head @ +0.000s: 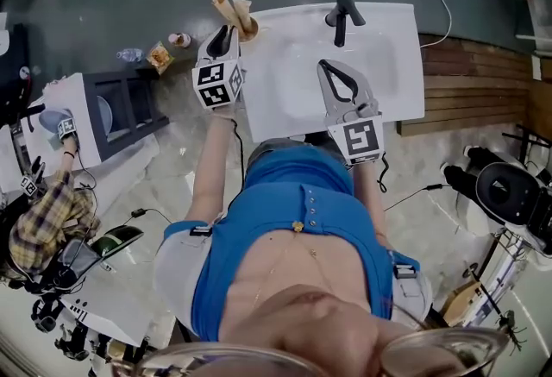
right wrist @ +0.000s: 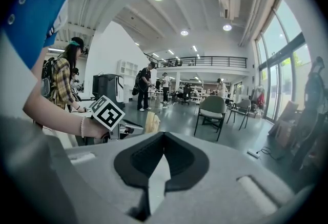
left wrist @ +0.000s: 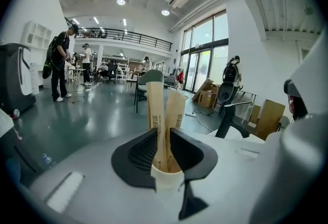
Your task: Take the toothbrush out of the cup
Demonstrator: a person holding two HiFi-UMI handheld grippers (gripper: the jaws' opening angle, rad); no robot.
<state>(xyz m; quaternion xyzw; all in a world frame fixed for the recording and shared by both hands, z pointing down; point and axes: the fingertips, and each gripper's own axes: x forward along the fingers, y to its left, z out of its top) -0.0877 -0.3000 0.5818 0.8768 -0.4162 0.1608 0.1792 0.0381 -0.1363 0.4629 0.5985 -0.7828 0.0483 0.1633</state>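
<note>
Sink counter [head: 289,86]: L gripper [left wrist: 163,135] jaws narrow round wrapped toothbrush [left wrist: 156,105] in paper cup [left wrist: 167,179], not yet clamped; R gripper [right wrist: 164,136] closed, empty. Unheld cup could be dragged over on lift.

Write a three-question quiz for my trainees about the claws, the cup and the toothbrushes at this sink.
1. True or false: the right claw is shut and empty.
2. How many wrapped toothbrushes stand in the cup? A one, B two, C three.
3. Fill in: between the left claw's open jaws stands a wrapped ____.
Key: 1 true; 2 B; 3 toothbrush.
</note>
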